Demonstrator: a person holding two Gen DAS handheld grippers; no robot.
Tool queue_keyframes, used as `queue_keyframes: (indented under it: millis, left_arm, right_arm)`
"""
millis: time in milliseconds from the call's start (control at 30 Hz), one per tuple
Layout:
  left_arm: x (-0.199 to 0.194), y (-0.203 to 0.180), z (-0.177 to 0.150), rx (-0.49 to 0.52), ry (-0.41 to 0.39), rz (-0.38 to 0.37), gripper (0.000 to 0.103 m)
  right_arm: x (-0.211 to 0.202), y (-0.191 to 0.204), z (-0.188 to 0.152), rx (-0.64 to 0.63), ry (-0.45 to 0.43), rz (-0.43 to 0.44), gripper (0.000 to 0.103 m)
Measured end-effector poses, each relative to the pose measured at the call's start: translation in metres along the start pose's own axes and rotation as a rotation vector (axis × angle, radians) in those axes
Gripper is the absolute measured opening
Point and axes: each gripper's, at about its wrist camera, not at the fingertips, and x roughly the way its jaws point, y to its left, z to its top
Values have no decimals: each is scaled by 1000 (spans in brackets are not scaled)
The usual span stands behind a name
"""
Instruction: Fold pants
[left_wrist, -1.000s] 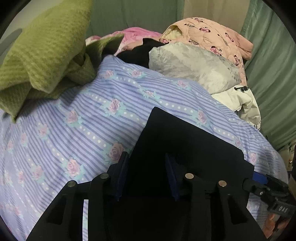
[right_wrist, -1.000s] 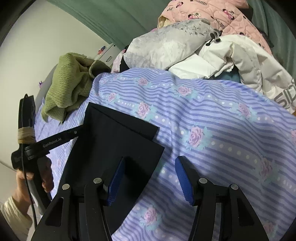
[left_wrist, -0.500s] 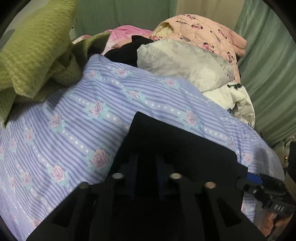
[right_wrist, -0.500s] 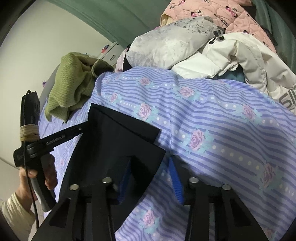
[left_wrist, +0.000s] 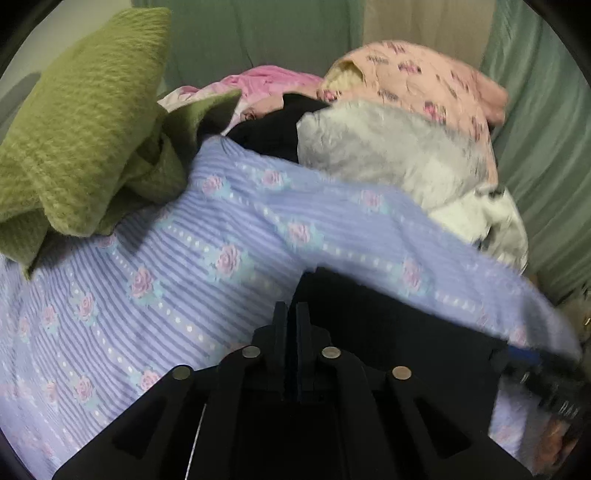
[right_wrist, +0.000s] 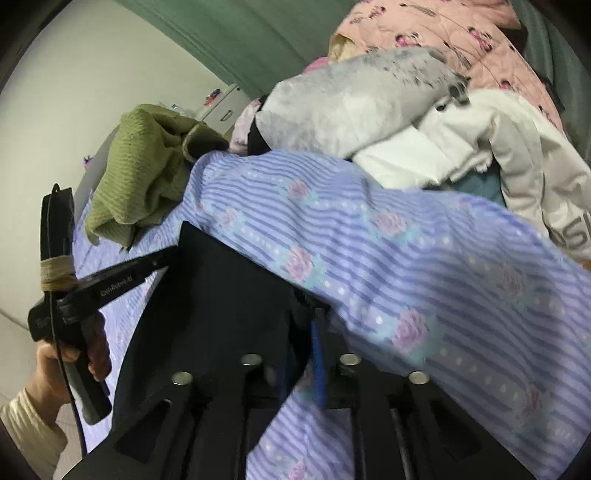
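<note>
The black pants (left_wrist: 388, 332) lie folded flat on a purple striped floral bedsheet (left_wrist: 166, 277). My left gripper (left_wrist: 288, 314) is shut on the pants' left edge. In the right wrist view the pants (right_wrist: 221, 295) lie at the lower left, and my right gripper (right_wrist: 306, 332) is shut on their right edge, with some sheet bunched beside its blue finger (right_wrist: 317, 362). The left gripper (right_wrist: 162, 263) also shows there, held by a hand, touching the pants' far left corner.
A green knit blanket (left_wrist: 81, 129) is heaped at the left. A grey pillow (left_wrist: 388, 158), a pink printed quilt (left_wrist: 424, 77), a white jacket (right_wrist: 517, 155) and a black garment (left_wrist: 269, 133) pile up at the back. Green curtains (left_wrist: 535, 110) hang behind.
Both grippers have closed from open onto the pants' edges. The left view has shifted so its gripper sits at the pants' left edge. The sheet near the right gripper has bunched.
</note>
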Motion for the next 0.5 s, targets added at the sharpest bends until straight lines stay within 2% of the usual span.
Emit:
queue_keyframes:
  millis: [33,67,100,167,267,400,433,467,500]
  left_arm:
    - [-1,2,3,-20,0,-33,22]
    - [-1,4,8,-42,2,-73,41]
    - [-1,3,10,-45,6,-93,50]
    - [2,-2,13,-18,28,-105,50]
    - [9,-11,12,51,60,-79,56]
    - [22,-10,13,49,111,-71,59]
    - [23,-8,13,37,118,-81,57]
    - [23,-7,13,28,124,-98,47]
    - [23,-9,13,33,133,-117,41]
  right_arm:
    - [-1,-4,-1,13,-5,13,37]
    - [-1,-7,-1,33,0,33,37]
    - [0,-9,-1,46,9,45,37]
    - [7,-12,-1,53,36,63,37]
    - [10,-14,-2,27,45,85,38]
    - [15,-24,-2,65,62,147,40]
    - [15,-25,-2,76,62,157,40]
    - [15,-26,-1,90,65,169,41]
    - [16,-27,-1,96,67,176,41]
